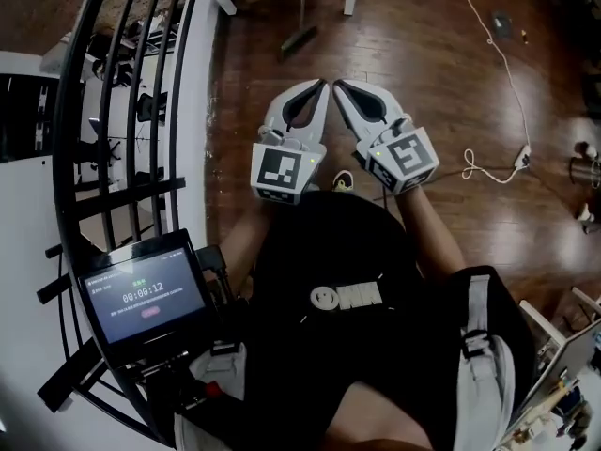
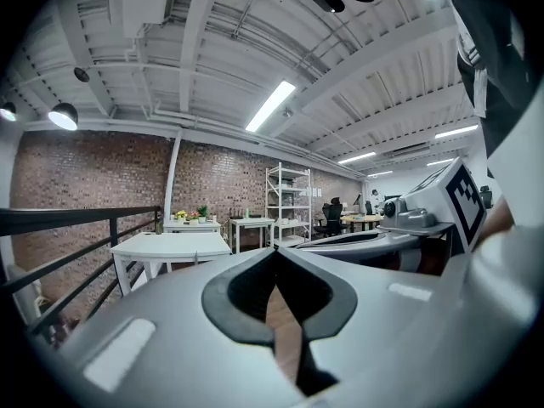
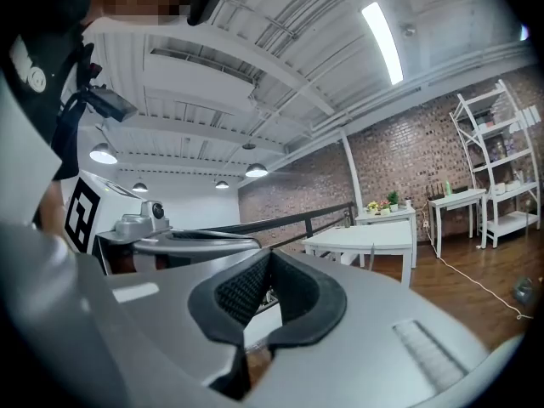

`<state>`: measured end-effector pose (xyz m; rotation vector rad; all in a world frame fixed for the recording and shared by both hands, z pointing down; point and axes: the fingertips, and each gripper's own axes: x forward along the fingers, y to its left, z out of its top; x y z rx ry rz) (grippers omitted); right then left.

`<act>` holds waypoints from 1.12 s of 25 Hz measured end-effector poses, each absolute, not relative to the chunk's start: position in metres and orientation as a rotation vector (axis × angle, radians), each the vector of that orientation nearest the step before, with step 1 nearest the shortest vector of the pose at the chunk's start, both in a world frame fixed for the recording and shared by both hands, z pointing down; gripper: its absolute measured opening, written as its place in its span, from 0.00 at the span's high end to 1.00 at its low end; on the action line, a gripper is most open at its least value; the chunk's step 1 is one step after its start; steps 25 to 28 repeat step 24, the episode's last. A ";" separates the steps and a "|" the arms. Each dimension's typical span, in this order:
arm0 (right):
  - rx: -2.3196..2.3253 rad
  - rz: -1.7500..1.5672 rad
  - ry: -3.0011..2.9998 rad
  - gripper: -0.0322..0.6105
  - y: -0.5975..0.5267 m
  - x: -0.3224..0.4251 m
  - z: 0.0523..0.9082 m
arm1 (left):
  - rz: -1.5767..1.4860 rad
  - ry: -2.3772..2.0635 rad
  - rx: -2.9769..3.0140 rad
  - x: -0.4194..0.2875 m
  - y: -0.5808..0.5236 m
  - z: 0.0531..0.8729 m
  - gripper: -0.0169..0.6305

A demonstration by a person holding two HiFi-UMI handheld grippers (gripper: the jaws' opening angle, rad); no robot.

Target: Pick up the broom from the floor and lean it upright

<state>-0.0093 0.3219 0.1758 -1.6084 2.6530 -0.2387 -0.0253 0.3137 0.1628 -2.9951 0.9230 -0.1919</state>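
Note:
The broom [image 1: 299,38] is at the top of the head view, its dark head on the wooden floor and its thin handle running to the top edge, well beyond both grippers. Whether it leans or lies flat, I cannot tell. My left gripper [image 1: 321,88] and right gripper [image 1: 340,86] are held side by side in front of the person's body, tips almost meeting. Both are shut with nothing between the jaws. The left gripper view shows its own jaws [image 2: 276,250] shut and pointing level across the room; the right gripper view shows the same for its jaws [image 3: 269,254].
A black curved railing [image 1: 113,111] runs down the left. A screen with a timer [image 1: 146,294] is mounted by the person. A white cable and power strip [image 1: 512,153] lie on the floor at right. White tables [image 2: 174,245] and a shelf [image 2: 287,202] stand by the brick wall.

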 end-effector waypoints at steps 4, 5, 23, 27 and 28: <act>-1.597 -0.239 2.643 0.95 0.320 -0.013 0.176 | -0.178 0.903 -2.989 -0.024 0.315 0.161 0.95; -1.593 -0.239 2.641 0.95 0.320 -0.013 0.176 | -0.181 0.904 -2.987 -0.024 0.315 0.161 0.95; -1.540 -0.249 2.674 0.95 0.310 -0.016 0.181 | -0.215 0.962 -2.994 -0.028 0.304 0.177 0.95; -1.534 -0.251 2.678 0.95 0.309 -0.017 0.182 | -0.214 0.974 -2.987 -0.030 0.302 0.177 0.95; -1.534 -0.251 2.678 0.95 0.309 -0.017 0.182 | -0.214 0.974 -2.987 -0.030 0.302 0.177 0.95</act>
